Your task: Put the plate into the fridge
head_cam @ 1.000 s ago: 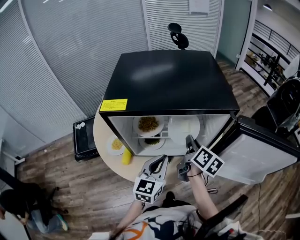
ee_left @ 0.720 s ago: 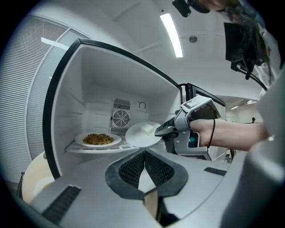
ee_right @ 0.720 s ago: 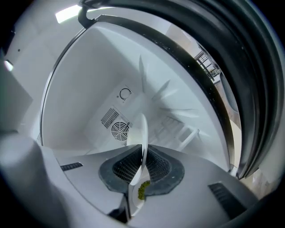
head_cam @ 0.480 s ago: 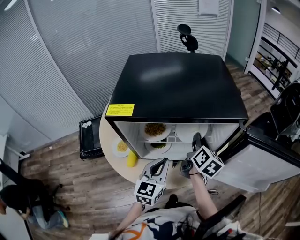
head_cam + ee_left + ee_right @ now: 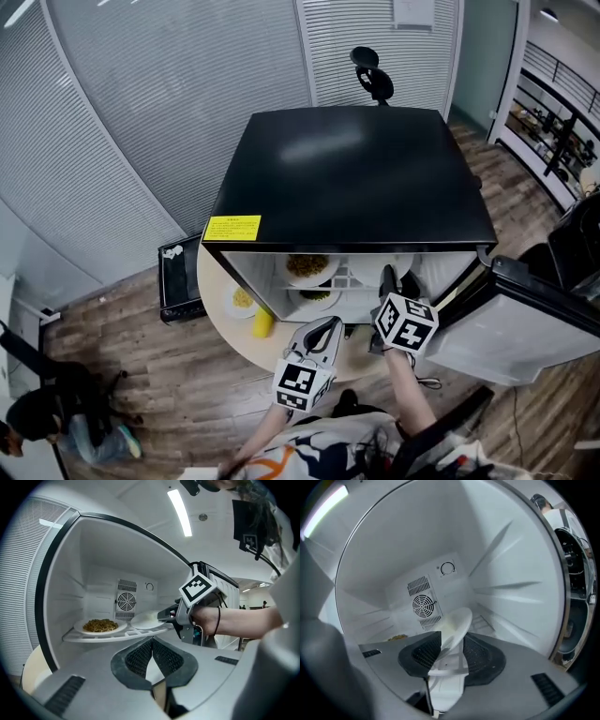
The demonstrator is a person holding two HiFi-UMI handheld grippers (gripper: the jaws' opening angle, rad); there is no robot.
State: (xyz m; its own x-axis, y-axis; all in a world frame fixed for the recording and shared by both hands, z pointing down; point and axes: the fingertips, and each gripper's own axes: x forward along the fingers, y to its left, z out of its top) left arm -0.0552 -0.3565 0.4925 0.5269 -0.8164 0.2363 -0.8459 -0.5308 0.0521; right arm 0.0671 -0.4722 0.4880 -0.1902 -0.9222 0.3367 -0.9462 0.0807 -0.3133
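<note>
My right tool (image 5: 452, 652) has just been opening its jaws, loose around the rim of the white plate (image 5: 457, 622), to leave it on the fridge shelf (image 5: 117, 635). My left tool (image 5: 151, 651) waits clenched and empty.

Bright, even ceiling light; a strip lamp (image 5: 180, 513) glares in the left gripper view and a soft sheen lies on the fridge (image 5: 347, 159) top. Both gripper views bulge (fisheye), with dark corners.

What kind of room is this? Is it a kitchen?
Probably an office or lab, not a kitchen: the little fridge sits on a round table, slatted blinds cover the walls, and an office chair stands behind.
</note>
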